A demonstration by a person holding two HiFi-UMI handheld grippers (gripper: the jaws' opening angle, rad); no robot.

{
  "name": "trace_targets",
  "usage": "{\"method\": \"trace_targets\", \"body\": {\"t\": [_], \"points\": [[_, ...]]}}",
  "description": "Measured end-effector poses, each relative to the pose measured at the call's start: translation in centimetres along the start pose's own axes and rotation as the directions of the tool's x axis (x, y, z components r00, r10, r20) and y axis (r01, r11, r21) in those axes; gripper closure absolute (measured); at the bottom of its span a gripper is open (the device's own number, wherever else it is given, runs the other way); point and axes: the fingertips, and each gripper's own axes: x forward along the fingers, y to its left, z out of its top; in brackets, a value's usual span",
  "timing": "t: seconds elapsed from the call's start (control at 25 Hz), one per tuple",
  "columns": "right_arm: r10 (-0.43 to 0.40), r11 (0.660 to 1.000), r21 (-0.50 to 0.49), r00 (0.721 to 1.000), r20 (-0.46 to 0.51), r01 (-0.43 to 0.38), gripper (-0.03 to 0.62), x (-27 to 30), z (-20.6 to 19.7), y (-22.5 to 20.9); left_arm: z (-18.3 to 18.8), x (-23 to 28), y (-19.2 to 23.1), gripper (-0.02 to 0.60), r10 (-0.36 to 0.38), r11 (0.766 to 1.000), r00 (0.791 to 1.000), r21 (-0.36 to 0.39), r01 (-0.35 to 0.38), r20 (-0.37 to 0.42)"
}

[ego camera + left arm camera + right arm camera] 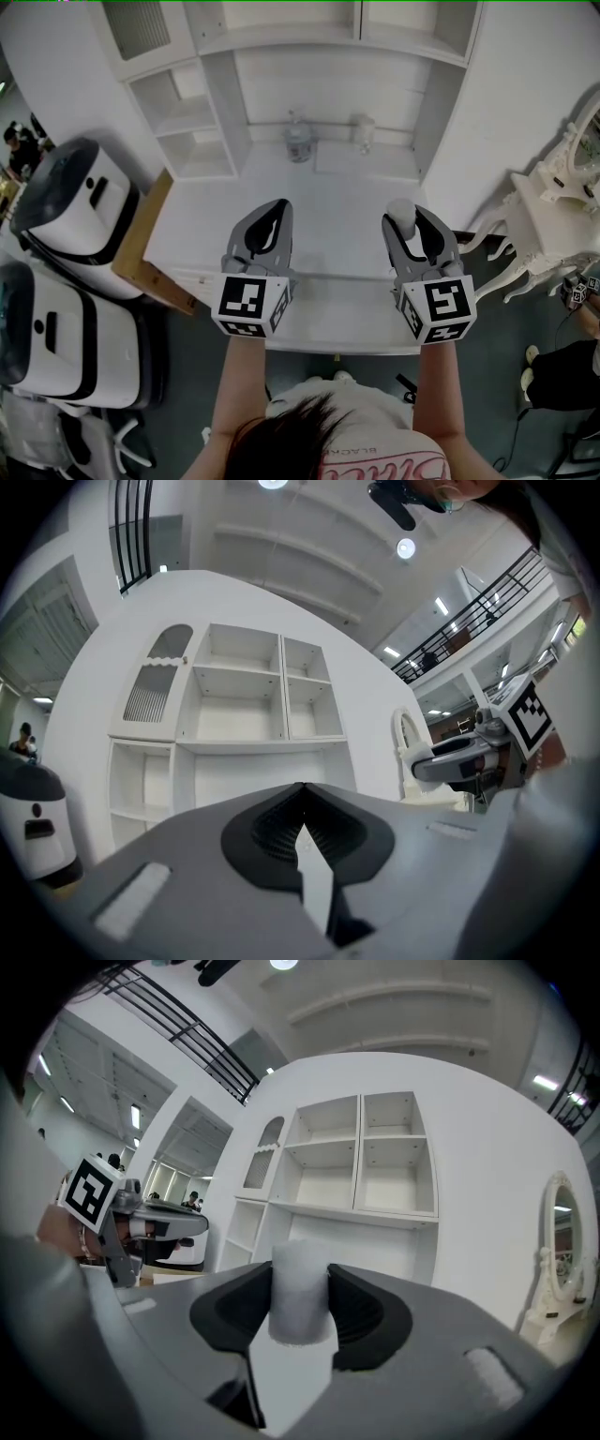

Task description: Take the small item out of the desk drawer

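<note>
Right gripper (412, 214): held above the front part of the white bench (347, 202), on the person's right. Its fingers (375, 1312) are closed onto the small item (300, 1288), a pale, frosted white cylinder. The item stands upright between the dark pads and rises above their tips. In the head view the small item (401, 210) shows as a white knob at the gripper's tip, clear of the bench surface.

Left gripper (277, 208): held level with the right one and well apart from it, above the bench's front left. In the left gripper view its fingers (422, 855) meet at the tips, with only a narrow slit lower down. Nothing is held between them.

Drawer: a white band (347, 314) runs along the bench front, beneath both marker cubes. Whether this is the drawer pulled out cannot be told.

Surroundings:
- A white shelf unit (216, 112) with open compartments stands on the back of the bench.
- Two small clear bottles (298, 139) stand near the back wall of the bench, apart from each other.
- A wooden board (145, 246) lies against the bench's left edge.
- Two white and black machines (70, 202) stand further left.
- An ornate white dressing table (553, 211) with a mirror stands to the right.
- The person's forearms and dark hair (300, 436) show at the bottom of the head view.
</note>
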Motion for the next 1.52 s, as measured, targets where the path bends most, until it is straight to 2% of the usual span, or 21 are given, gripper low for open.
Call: {"method": "trace_targets", "body": {"t": [0.48, 0.76, 1.0, 1.52], "points": [[-0.087, 0.996, -0.005, 0.991, 0.098, 0.088, 0.419, -1.6, 3.3, -2.8, 3.9, -0.6, 1.1, 0.565, 0.031, 0.998, 0.996, 0.045, -0.035, 0.086], [-0.108, 0.994, -0.01, 0.984, 0.144, 0.11, 0.419, -2.5, 5.0, -3.7, 5.5, -1.0, 1.2, 0.565, 0.034, 0.995, 0.992, 0.085, -0.045, 0.122], [-0.118, 0.992, -0.017, 0.981, 0.154, 0.122, 0.421, -3.2, 5.8, -4.3, 6.3, -1.3, 1.1, 0.565, 0.033, 0.997, 0.988, 0.059, -0.042, 0.149], [-0.121, 0.992, -0.023, 0.982, 0.146, 0.126, 0.422, -3.8, 5.9, -4.6, 6.6, -1.4, 0.5, 0.565, 0.02, 0.997, 0.989, 0.067, -0.03, 0.144]]}}
